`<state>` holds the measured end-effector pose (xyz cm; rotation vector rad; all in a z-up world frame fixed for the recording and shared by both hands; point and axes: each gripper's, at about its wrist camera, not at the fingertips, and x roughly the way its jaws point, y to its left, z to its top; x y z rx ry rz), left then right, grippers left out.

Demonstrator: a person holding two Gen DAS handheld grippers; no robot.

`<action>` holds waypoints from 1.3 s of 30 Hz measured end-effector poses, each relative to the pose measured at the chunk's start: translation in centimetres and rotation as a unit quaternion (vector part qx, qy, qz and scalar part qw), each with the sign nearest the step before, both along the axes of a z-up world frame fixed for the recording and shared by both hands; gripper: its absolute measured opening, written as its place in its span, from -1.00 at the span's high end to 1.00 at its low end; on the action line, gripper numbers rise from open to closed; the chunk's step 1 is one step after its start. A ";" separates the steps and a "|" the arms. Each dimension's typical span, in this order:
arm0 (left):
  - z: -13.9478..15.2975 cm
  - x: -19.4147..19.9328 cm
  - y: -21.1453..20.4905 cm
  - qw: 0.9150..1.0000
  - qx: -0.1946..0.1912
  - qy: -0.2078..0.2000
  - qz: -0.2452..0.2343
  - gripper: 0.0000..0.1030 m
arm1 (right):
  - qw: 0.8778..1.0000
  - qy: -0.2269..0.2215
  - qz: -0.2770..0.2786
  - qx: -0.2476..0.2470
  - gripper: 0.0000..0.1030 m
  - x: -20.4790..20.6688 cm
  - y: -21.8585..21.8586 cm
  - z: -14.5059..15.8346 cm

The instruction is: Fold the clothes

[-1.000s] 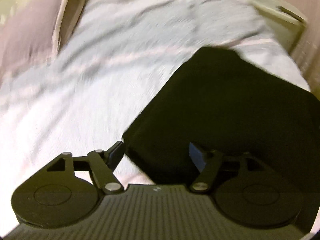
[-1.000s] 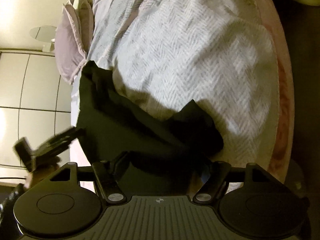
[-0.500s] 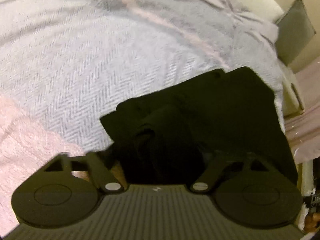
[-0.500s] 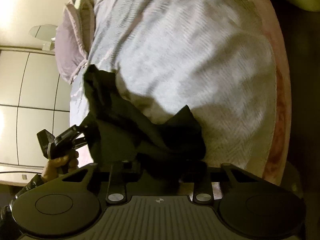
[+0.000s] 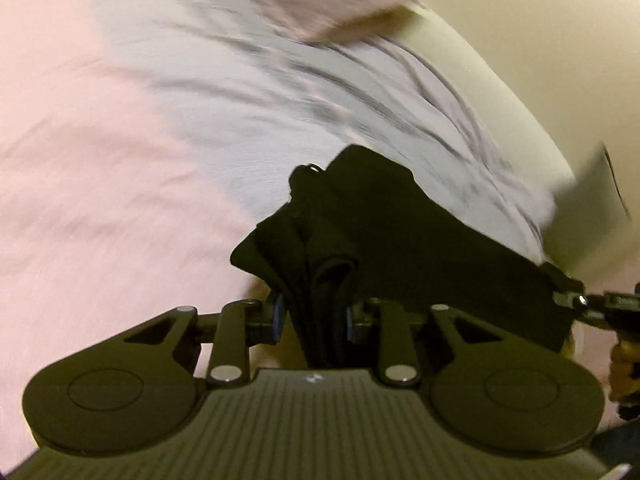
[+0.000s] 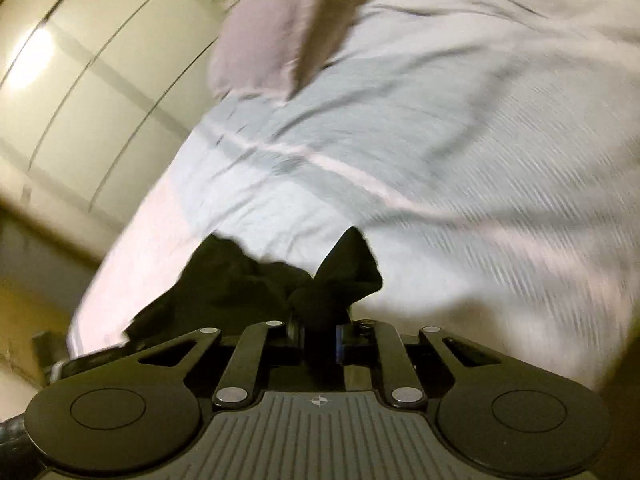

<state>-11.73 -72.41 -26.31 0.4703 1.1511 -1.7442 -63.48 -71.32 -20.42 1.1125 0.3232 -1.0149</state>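
Observation:
A black garment (image 5: 400, 240) hangs bunched above the bed, stretched between both grippers. My left gripper (image 5: 313, 316) has its jaws closing on a thick bundle of folds, and the blue pads (image 5: 278, 316) press against the cloth. Another corner of the garment runs to the right edge of the left wrist view, where the right gripper (image 5: 580, 300) pinches it. In the right wrist view my right gripper (image 6: 319, 332) is closing tightly on a gathered corner of the black garment (image 6: 240, 280), and a pointed flap sticks up past the fingertips.
Below lies the bed with a grey-white blanket (image 5: 200, 80) and a pink sheet (image 5: 80, 220). A pink pillow (image 6: 260, 40) sits at the head. Pale wardrobe doors (image 6: 80, 80) stand beside the bed. A person's hand (image 5: 624, 364) shows at the right edge.
Both grippers went from wide open around the flat black garment to clamped on gathered cloth. Both rose and rolled, pulling the garment up off the blanket.

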 end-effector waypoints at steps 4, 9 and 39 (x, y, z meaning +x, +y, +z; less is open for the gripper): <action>-3.1 1.6 3.1 0.996 0.075 -0.011 0.045 0.40 | 0.998 0.031 0.048 0.023 0.60 2.7 -5.7 -3.4; -1.6 2.6 5.1 0.995 0.036 -0.086 0.017 0.36 | 0.995 0.089 -0.005 0.032 0.30 3.8 -4.1 -5.0; -1.9 -6.5 4.6 0.882 -0.159 -0.306 -0.322 0.53 | 0.958 0.223 0.167 -0.071 0.26 13.4 10.2 -8.2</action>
